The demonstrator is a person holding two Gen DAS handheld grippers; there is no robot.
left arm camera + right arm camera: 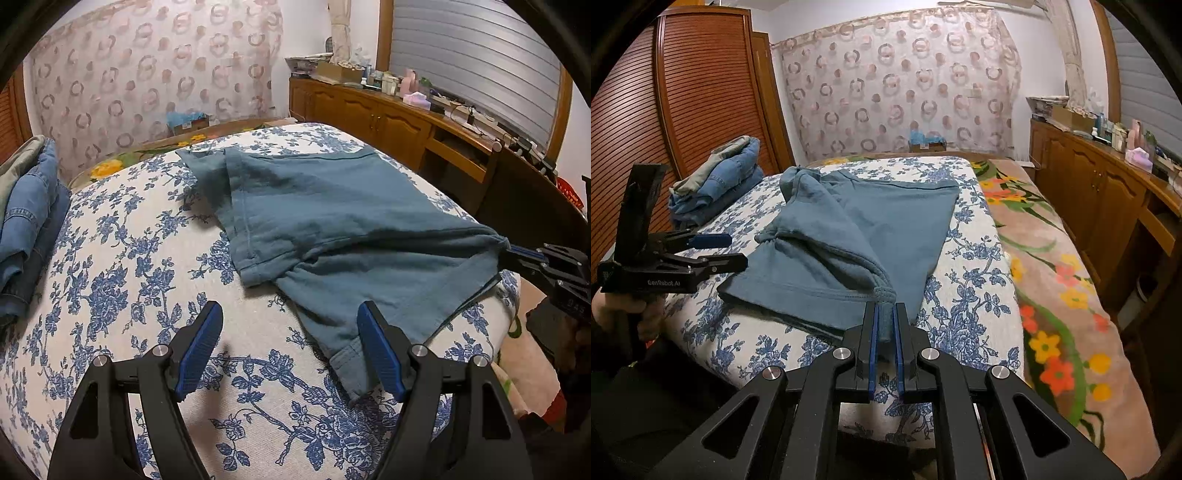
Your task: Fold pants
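Presently the pants lie partly folded on the bed; right gripper clamps the waistband corner, left gripper gapes empty just short of the hem. Further folds remain.

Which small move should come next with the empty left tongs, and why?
Probably lower the left tongs onto the near corner of the teal pants and close. They are open and hold nothing, while the right tongs already pinch the waistband corner, so the fold needs a second grip.
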